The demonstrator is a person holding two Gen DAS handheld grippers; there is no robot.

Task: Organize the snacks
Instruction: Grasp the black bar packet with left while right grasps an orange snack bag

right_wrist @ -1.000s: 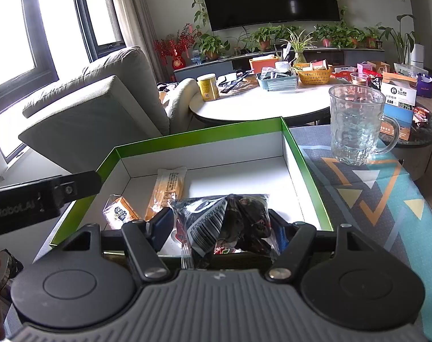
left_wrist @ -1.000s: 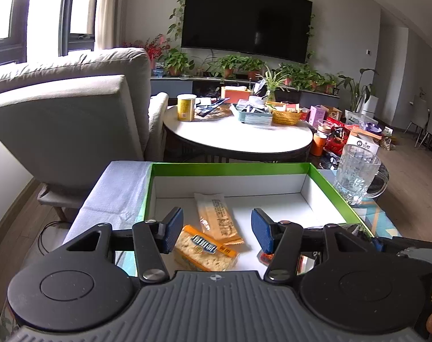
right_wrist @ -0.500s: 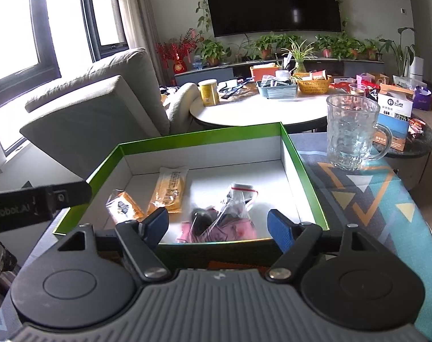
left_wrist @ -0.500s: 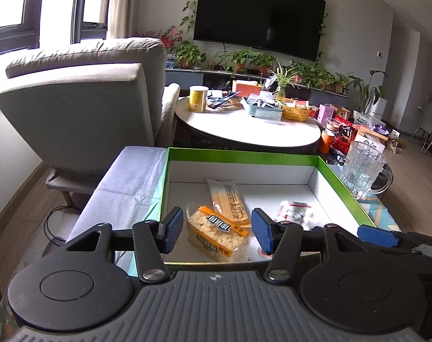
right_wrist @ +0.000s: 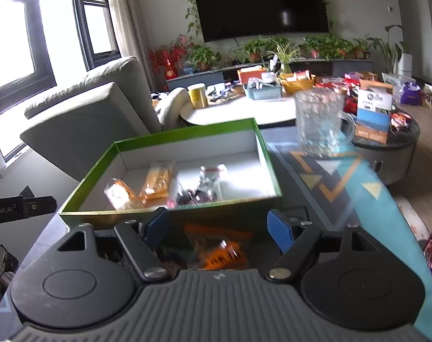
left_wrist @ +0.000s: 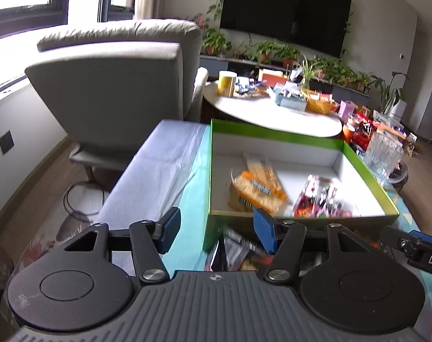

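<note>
Snacks lie in the green-rimmed box before you: an orange cracker packet, a long pale orange packet just behind it, and a clear pouch of dark and pink sweets to their right, all blurred. Your left gripper hangs at the box's near left corner, jaws spread wide with nothing between them, one blue pad over the teal cloth and the other in front of the near wall. Loose packets sit on the table just below that wall, too smeared to read. Your right gripper is also open and empty, its pads either side of an orange wrapped snack lying outside the box against the near wall; contact cannot be told. In the right wrist view the same box holds the three packets, near the front left. A glass mug stands on the patterned cloth beyond the box's right wall, well apart from both grippers. A grey armchair backs the box on the left, and a round white table crowded with a yellow tin, a basket and boxes stands behind. A dark television hangs above potted plants.
</note>
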